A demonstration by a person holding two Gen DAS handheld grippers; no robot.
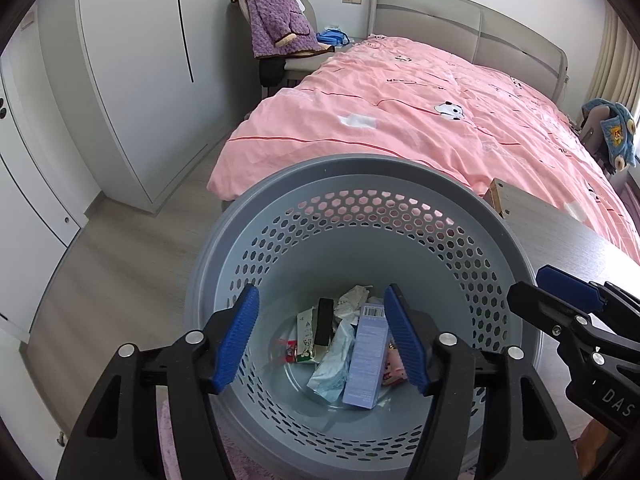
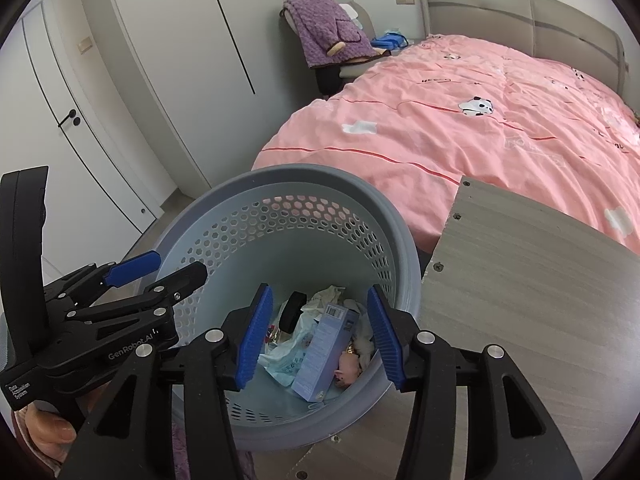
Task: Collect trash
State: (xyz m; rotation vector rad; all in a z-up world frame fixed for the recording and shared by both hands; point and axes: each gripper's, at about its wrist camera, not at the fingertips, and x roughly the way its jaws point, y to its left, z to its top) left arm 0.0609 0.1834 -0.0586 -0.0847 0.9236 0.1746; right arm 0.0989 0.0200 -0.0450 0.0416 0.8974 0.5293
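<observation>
A grey-blue perforated waste basket [image 1: 496,248] stands on the floor below both grippers; it also shows in the right wrist view [image 2: 224,240]. Inside lie a pale blue carton [image 1: 366,360] [image 2: 324,354], a crumpled blue-white wrapper [image 1: 334,364], a black item [image 1: 324,322], a green-white pack [image 1: 307,334], white tissue [image 1: 354,298] and a pink wrapper [image 2: 347,368]. My left gripper [image 1: 322,336] is open and empty above the basket mouth. My right gripper [image 2: 320,332] is open and empty above the basket, and shows at the right edge of the left wrist view [image 1: 560,292].
A grey wood-grain table top [image 2: 528,280] touches the basket on the right. A bed with a pink duvet [image 1: 420,120] lies behind. A chair with a purple robe [image 1: 280,20] stands by the white wardrobe [image 1: 132,80]. A pink rug [image 1: 248,456] lies under the basket.
</observation>
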